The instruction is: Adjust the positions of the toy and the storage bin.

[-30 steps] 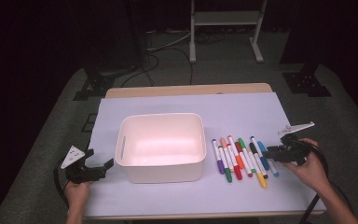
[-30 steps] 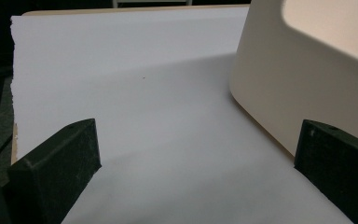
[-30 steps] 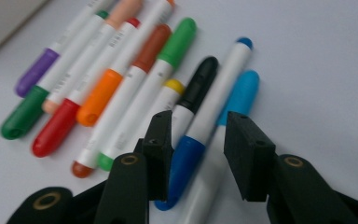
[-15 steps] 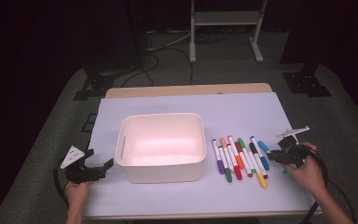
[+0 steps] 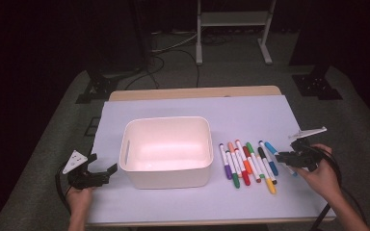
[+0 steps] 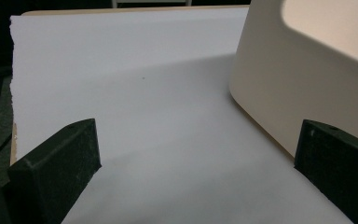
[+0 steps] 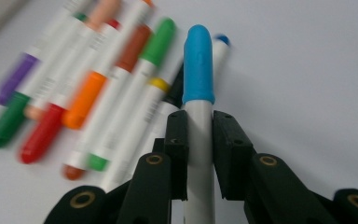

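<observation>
My right gripper (image 7: 199, 133) has just been closing and now pinches the light-blue marker (image 7: 198, 65) by its white barrel, at the 3 o'clock end of the marker row (image 5: 248, 163). My left gripper (image 5: 101, 174) rests with jaws spread and nothing between them, at 9 o'clock of the white bin (image 5: 166, 171) — near its wall. The work surface is a white paper sheet (image 5: 250, 113) over a wooden table (image 5: 192, 93), whose bare edge shows at 12 o'clock. Beyond lies grey carpet (image 5: 53, 134) — a dark room, with cables (image 5: 173, 48) and a metal stand (image 5: 233, 29) at 12 o'clock.
</observation>
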{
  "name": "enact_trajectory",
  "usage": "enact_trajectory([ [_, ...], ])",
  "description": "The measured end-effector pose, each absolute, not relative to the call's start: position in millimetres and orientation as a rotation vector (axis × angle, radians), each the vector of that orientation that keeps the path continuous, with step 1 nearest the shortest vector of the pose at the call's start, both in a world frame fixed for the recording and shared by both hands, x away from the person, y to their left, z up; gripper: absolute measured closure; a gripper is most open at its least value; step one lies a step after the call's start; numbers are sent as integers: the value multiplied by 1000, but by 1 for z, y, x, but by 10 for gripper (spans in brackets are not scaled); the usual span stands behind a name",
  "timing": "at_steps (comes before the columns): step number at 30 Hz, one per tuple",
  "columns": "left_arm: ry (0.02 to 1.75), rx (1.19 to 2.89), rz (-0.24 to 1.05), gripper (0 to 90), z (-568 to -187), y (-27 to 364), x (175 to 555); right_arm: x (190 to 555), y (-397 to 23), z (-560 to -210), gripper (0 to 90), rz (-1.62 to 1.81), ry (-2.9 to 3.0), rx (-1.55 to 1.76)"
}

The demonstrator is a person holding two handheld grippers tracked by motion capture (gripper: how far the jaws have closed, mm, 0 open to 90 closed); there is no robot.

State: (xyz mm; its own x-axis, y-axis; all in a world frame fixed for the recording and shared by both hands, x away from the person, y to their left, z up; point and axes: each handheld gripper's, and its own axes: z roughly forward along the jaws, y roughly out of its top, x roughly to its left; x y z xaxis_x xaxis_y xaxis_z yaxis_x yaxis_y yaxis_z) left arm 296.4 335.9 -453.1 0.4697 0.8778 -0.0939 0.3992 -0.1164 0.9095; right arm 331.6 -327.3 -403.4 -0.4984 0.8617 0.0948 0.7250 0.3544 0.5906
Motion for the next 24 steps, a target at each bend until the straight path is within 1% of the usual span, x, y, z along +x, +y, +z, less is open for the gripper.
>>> enact_trajectory([
  [1,1100,1717,598,0,-453,336,296,329,-321,-392,758,904,2396,1402],
  [3,1101,1717,596,0,-453,336,296,328,-318,-387,758,919,2402,1384],
  [5,1102,1717,594,0,-453,336,297,322,-302,-366,758,991,2424,1309],
  [10,1106,1712,591,0,-453,336,297,316,-269,-337,758,1092,2475,1188],
  [11,1105,1712,590,0,-453,336,297,316,-269,-337,758,1092,2475,1188],
  [13,1103,1712,590,0,-453,336,297,314,-246,-321,758,1131,2521,1091],
  [16,1104,1712,588,0,-453,337,297,313,-231,-312,758,1154,2557,1033],
  [17,1104,1713,586,0,-453,337,297,312,-214,-301,758,1174,2590,967],
  [19,1104,1713,586,0,-453,337,297,312,-209,-297,758,1181,2600,946],
  [20,1104,1714,585,0,-453,337,297,311,-194,-288,758,1183,2628,882],
  [22,1106,1712,583,0,-453,337,297,311,-189,-286,758,1182,2638,869],
  [23,1104,1708,584,0,-453,337,297,312,-175,-280,758,1188,2662,821],
  [24,1104,1708,584,0,-453,337,297,313,-170,-279,758,1194,2670,806],
])
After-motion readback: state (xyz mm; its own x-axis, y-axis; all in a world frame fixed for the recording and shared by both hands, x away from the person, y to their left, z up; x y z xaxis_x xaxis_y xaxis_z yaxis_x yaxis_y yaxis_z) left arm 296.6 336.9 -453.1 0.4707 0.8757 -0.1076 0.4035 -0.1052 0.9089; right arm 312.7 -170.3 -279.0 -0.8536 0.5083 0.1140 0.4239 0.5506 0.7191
